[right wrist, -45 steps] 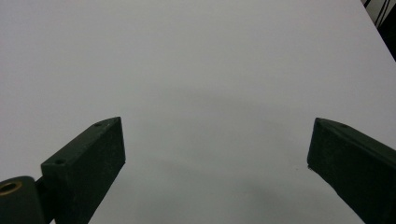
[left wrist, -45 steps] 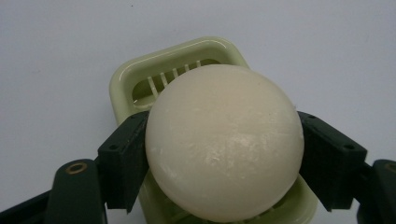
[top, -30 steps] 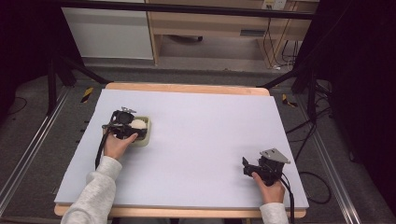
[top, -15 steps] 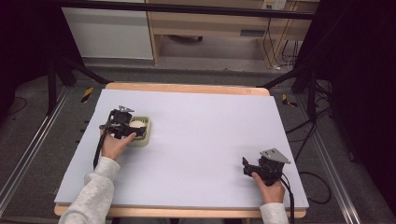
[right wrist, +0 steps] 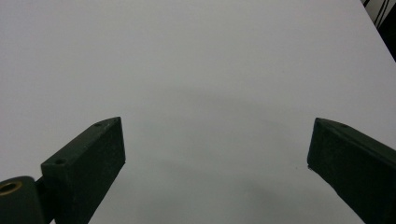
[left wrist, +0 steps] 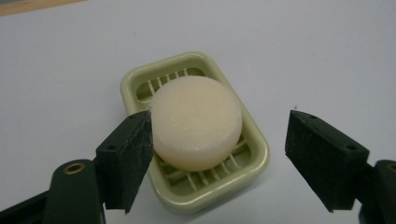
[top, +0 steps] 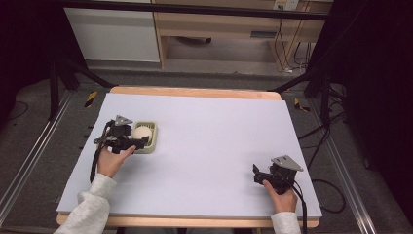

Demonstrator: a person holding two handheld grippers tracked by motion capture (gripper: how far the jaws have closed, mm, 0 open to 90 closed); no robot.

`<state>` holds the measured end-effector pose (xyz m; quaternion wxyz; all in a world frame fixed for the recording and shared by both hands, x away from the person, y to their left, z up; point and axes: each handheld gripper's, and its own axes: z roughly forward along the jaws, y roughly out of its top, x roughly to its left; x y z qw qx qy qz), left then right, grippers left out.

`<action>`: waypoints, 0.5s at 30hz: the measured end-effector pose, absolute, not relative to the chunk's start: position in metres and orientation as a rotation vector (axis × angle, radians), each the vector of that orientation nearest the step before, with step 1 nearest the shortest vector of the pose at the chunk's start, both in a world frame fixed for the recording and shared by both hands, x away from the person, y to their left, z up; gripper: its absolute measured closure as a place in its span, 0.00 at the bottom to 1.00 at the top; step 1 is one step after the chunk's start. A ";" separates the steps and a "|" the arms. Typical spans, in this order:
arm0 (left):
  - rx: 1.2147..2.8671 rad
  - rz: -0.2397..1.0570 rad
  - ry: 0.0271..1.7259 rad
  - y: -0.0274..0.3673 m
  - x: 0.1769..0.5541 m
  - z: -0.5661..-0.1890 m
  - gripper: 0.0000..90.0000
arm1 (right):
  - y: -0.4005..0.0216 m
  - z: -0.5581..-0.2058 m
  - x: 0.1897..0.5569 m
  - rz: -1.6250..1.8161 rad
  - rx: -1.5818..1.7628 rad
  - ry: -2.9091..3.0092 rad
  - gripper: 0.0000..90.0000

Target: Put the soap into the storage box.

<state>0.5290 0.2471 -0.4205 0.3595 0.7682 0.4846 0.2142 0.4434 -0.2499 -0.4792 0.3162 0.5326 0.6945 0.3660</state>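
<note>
A round cream soap bar (left wrist: 196, 121) lies in a pale green slatted soap dish (left wrist: 252, 172) on the white table. My left gripper (left wrist: 219, 126) is open around the soap's near side. Its left jaw sits right against the bar's edge, and the right jaw stands well apart from it. In the high view the left gripper (top: 132, 137) is at the dish (top: 152, 141) on the table's left, with the soap (top: 142, 131) showing beside it. My right gripper (top: 257, 174) rests near the front right, open (right wrist: 215, 130) with bare table between its jaws.
The white table top (top: 209, 131) has a wooden far edge (top: 195, 91). Cables (top: 316, 146) and dark frame legs run along the floor to the right. A shelf unit (top: 219, 29) stands behind the table.
My left gripper has drawn back slightly toward the near left of the dish, and more of the soap shows. The dish, soap and right gripper have stayed in place.
</note>
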 end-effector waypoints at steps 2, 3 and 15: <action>1.971 0.559 1.241 0.249 0.522 -0.422 0.27 | -0.250 -0.479 0.443 0.961 1.398 1.833 0.05; 1.967 0.560 1.239 0.249 0.519 -0.423 0.27 | -0.250 -0.479 0.443 0.961 1.398 1.833 0.05; 1.908 0.595 1.212 0.266 0.478 -0.434 0.32 | -0.253 -0.480 0.443 0.958 1.409 1.833 0.05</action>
